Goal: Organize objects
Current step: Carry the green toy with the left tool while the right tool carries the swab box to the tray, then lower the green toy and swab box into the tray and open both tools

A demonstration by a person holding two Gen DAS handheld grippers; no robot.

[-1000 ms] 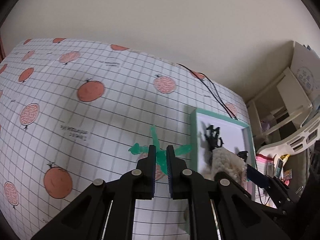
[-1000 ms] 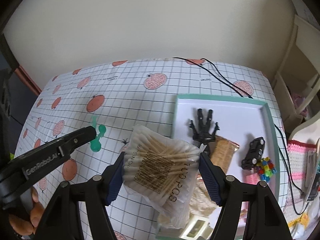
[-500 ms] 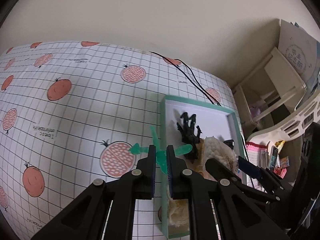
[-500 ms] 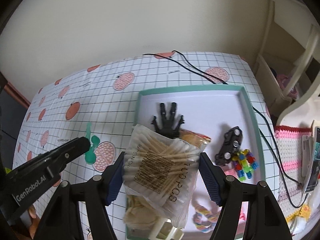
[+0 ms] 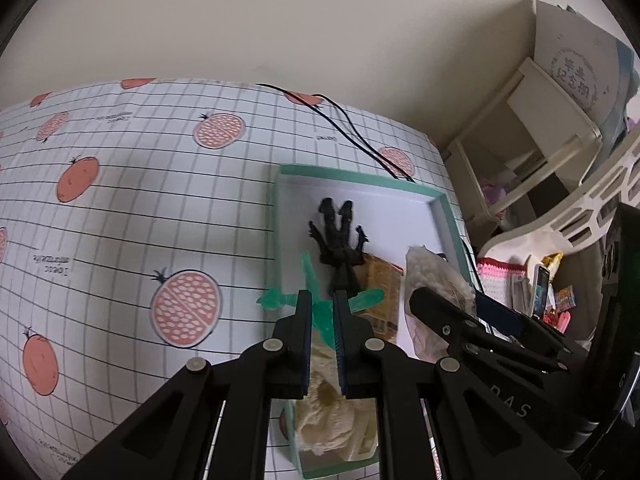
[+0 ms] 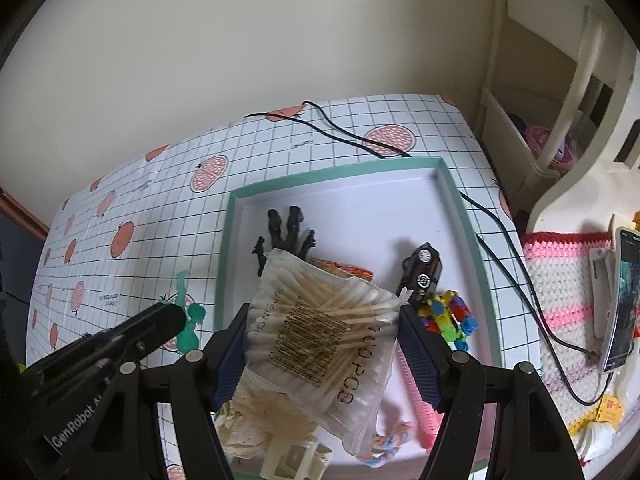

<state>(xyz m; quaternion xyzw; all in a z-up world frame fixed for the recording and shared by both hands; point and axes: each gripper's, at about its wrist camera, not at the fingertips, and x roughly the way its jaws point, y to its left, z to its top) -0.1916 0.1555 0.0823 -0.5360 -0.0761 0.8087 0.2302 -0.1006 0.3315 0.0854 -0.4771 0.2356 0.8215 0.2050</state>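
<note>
green toy (image 5: 320, 312) clenched in my left fingers, swab bag (image 6: 320, 336) in my right, both over the crowded tray (image 6: 468, 216); bag could slip, snag.

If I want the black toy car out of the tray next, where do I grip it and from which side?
Grip the black toy car across its narrow body, between the two wheels that face up, coming straight down from above. It lies tipped on its side, pointing away towards the tray's far wall. The block toy crowds its near end, so keep the fingers off that end. Bare tray floor flanks its long sides.
</note>
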